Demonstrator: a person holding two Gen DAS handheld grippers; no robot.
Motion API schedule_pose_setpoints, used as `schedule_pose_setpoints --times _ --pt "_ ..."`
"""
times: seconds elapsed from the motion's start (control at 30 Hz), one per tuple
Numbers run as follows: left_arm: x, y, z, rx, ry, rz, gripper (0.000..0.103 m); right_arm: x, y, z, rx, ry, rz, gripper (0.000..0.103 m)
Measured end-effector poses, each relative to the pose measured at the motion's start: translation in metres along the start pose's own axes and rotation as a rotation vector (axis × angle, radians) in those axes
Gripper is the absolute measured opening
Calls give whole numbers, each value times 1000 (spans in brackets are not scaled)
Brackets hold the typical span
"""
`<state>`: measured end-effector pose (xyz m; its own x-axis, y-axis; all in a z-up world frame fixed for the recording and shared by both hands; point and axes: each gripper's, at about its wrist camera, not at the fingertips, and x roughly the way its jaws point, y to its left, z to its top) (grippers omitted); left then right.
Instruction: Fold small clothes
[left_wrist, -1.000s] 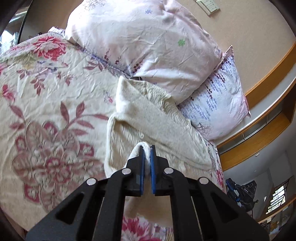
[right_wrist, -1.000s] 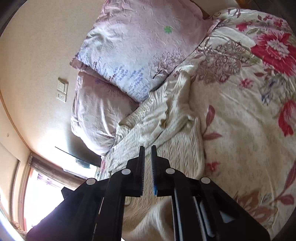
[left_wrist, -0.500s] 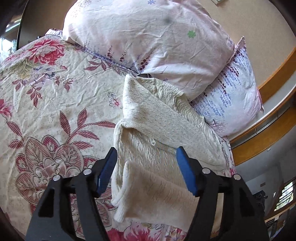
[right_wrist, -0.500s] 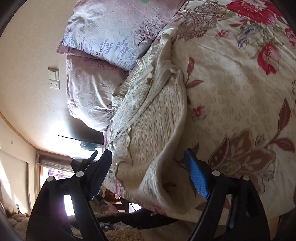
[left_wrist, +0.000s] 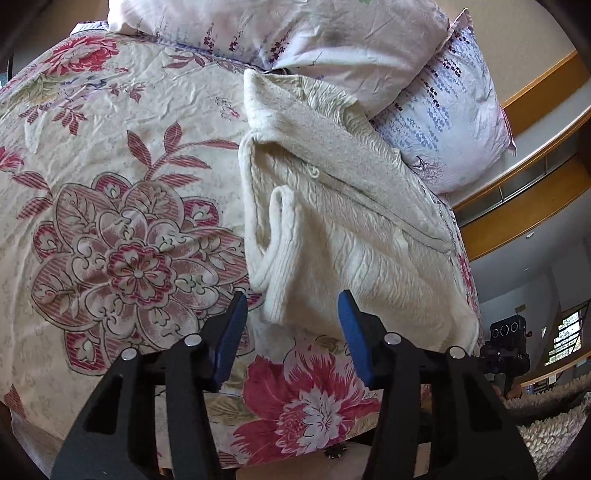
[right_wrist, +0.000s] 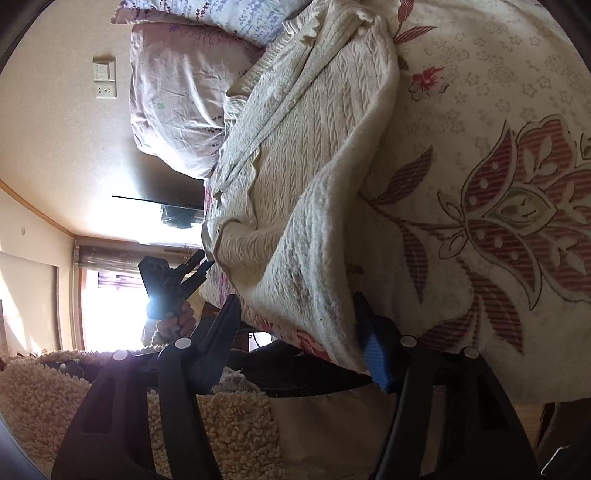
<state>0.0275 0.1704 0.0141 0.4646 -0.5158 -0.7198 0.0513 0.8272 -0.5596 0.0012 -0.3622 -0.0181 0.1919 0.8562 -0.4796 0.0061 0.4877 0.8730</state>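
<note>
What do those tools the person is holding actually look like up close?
Each hand-held gripper, left and right, is matte black plastic with two long angular fingers, triangular cut-outs in the arms and round silver screw heads at the joints. Flat bright-blue pads line the fingers' inner faces. No cables or markings show. The right view also shows fluffy cream sleeves.

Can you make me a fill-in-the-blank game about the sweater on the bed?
1. The cream sweater lies on a bedspread printed with ____.
2. The left gripper is ____, holding nothing.
3. Beyond the sweater lean two ____.
4. The pads on the gripper are colored ____.

Missing words: flowers; open; pillows; blue
</note>
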Motion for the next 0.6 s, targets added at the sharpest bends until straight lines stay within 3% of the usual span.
schedule_pose_setpoints --times 0.07,0.13,0.2,0.27,0.6 --pt "6 0 -2 -7 18 -14 45 0 -2 -2 -1 11 -4 51" --pt "12 -2 -1 -10 38 -25 33 1 -5 -4 4 23 -3 42" --pt "16 -3 -1 -8 50 -40 18 5 -7 -6 -3 38 -13 21" --pt "16 -4 -1 -6 48 -48 9 9 -6 -8 -19 39 -18 9" --pt "-4 -12 18 3 -61 -105 5 -27 34 29 -130 -200 58 7"
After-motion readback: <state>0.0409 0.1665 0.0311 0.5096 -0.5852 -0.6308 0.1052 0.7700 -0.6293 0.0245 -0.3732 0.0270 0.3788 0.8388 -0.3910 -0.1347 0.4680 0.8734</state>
